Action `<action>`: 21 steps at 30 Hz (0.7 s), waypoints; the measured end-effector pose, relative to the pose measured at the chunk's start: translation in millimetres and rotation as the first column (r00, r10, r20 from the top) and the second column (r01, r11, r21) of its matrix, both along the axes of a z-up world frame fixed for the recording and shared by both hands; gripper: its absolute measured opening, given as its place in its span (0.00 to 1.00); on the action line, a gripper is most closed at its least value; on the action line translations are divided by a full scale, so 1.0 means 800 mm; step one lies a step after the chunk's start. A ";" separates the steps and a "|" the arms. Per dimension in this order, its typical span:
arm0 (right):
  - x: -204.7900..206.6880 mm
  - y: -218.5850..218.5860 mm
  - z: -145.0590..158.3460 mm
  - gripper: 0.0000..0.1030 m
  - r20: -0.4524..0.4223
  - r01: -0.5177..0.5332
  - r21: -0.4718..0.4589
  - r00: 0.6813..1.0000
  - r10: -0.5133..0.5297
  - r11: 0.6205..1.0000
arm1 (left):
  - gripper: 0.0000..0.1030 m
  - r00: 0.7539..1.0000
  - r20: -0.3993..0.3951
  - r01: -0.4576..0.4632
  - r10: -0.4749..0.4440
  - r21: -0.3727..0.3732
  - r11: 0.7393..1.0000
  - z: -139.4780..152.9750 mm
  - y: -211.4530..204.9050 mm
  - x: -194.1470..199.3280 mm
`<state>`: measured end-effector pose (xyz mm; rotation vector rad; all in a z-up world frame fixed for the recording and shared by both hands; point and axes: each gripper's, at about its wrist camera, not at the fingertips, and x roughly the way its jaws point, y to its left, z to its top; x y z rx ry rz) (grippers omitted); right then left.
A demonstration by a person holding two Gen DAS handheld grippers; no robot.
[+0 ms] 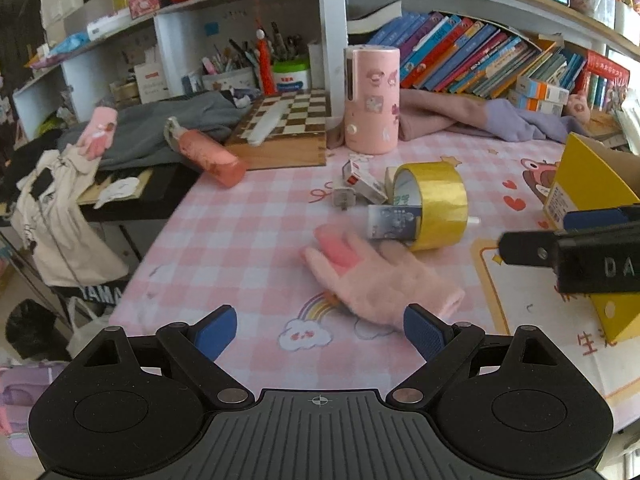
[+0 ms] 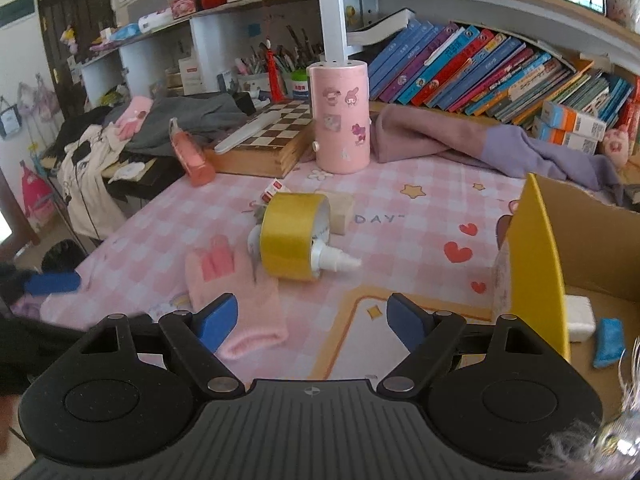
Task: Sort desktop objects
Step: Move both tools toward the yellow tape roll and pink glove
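Note:
A pink knit glove [image 1: 372, 280] lies flat on the pink checked table cover, just ahead of my left gripper [image 1: 320, 334], which is open and holds nothing. The glove's cuff sits close to the right pad. In the right wrist view the same glove [image 2: 236, 292] lies ahead and to the left of my right gripper [image 2: 311, 326], also open and empty. Behind the glove a yellow tape roll [image 1: 436, 204] lies on its side, with a white spray bottle [image 2: 332, 260] poking out of it. A yellow cardboard box [image 2: 536, 264] stands open at the right.
A pink cylinder [image 1: 372, 100], a chessboard [image 1: 288, 120] and a pink bottle [image 1: 208, 156] lying down sit at the back. A small carton [image 1: 362, 180] and a plug [image 1: 344, 196] are beside the tape. A second pink glove [image 1: 98, 132] rests on clothes far left. The table edge runs along the left.

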<state>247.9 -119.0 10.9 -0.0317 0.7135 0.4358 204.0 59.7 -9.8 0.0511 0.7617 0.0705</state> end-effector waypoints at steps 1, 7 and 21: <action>0.007 0.002 -0.001 0.79 -0.010 0.005 0.010 1.000 -0.005 1.000 | 0.90 1.000 -0.004 0.000 0.000 -0.005 1.000 -0.003 -0.001 0.007; 0.057 0.023 -0.004 0.79 -0.044 0.028 0.032 0.999 -0.026 0.999 | 0.90 0.998 -0.032 0.048 -0.049 -0.026 0.998 -0.022 -0.012 0.036; 0.133 0.061 -0.034 0.63 -0.141 -0.032 0.018 0.989 0.034 0.999 | 0.90 0.976 -0.075 0.206 -0.205 0.016 0.978 -0.046 -0.055 0.062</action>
